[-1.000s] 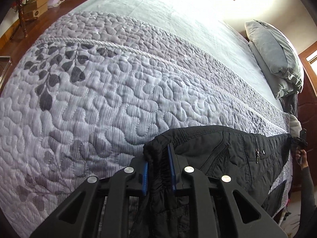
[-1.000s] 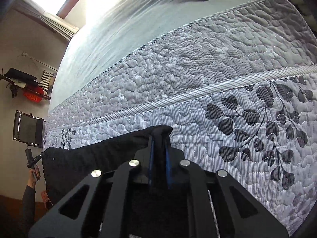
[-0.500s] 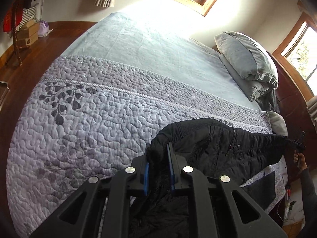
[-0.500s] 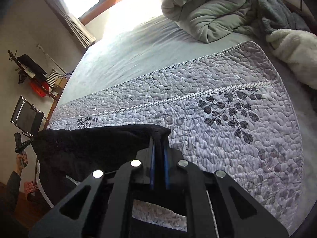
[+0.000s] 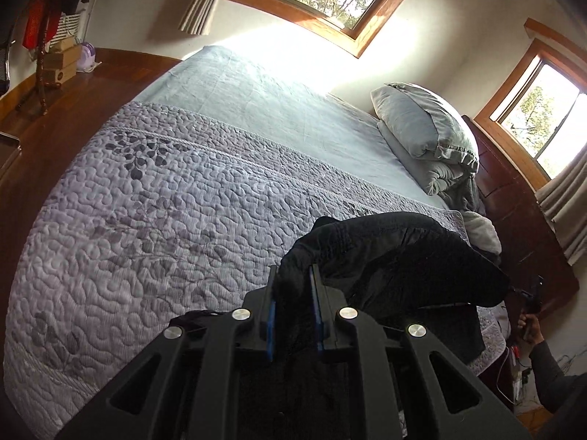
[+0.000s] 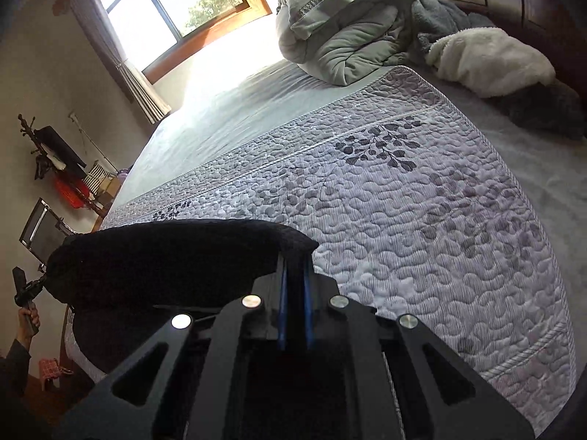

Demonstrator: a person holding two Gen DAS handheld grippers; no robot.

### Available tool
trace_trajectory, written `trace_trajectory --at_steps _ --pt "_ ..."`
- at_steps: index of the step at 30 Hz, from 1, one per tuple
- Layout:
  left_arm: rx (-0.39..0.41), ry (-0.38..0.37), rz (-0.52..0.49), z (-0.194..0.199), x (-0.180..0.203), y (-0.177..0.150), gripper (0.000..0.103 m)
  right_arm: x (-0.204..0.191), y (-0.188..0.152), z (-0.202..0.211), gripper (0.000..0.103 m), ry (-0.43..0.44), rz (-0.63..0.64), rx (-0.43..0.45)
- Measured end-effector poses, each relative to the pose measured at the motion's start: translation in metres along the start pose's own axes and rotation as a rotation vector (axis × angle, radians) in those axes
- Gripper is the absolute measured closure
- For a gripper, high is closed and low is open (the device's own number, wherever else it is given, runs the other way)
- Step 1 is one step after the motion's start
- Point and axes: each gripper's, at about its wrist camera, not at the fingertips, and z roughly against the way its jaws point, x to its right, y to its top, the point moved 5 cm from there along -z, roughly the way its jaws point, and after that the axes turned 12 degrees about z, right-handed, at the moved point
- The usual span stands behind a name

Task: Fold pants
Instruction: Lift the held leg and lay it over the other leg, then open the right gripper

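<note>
Now, in the left view, the left gripper (image 5: 293,286) is squeezed tight on one bunched edge of the black pants (image 5: 396,256). They hang at 5 o'clock, above the bed (image 5: 165,220). That bunch is thick, so it could slip out if the hand jerks.

Next, in the right view, the right gripper (image 6: 294,267) is pinched shut on another edge. The pants (image 6: 165,253) stretch off to 9 o'clock. If the two hands pull too far apart, one edge could pop free, and the pants would drop in a messy heap.
</note>
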Motion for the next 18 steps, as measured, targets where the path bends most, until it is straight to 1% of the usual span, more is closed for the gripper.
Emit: trace_trajectory --at_steps 2,8,12,14,16,17,18 --pt "0.0 -0.007 0.02 0.006 -0.007 -0.013 0.088 -0.003 -0.02 0.008 0.096 -0.008 -0.019 -0.002" --pt "-0.014 0.001 0.036 0.014 -0.026 -0.053 0.087 -0.002 -0.077 0.02 0.094 -0.026 -0.097 -0.003" --pt "-0.03 0.044 0.016 0.017 -0.039 -0.079 0.086 0.004 -0.11 0.024 0.093 -0.045 -0.151 -0.018" --pt "-0.044 0.063 0.021 0.017 -0.048 -0.089 0.085 0.008 -0.125 0.023 0.088 -0.058 -0.174 -0.032" --pt "-0.062 0.097 0.018 0.015 -0.058 -0.1 0.081 0.011 -0.14 0.018 0.085 -0.085 -0.185 -0.049" --pt "-0.079 0.11 0.02 0.013 -0.062 -0.107 0.081 0.013 -0.148 0.015 0.08 -0.095 -0.192 -0.063" --pt "-0.097 0.127 0.017 0.009 -0.067 -0.114 0.08 0.014 -0.156 0.01 0.077 -0.094 -0.206 -0.076"
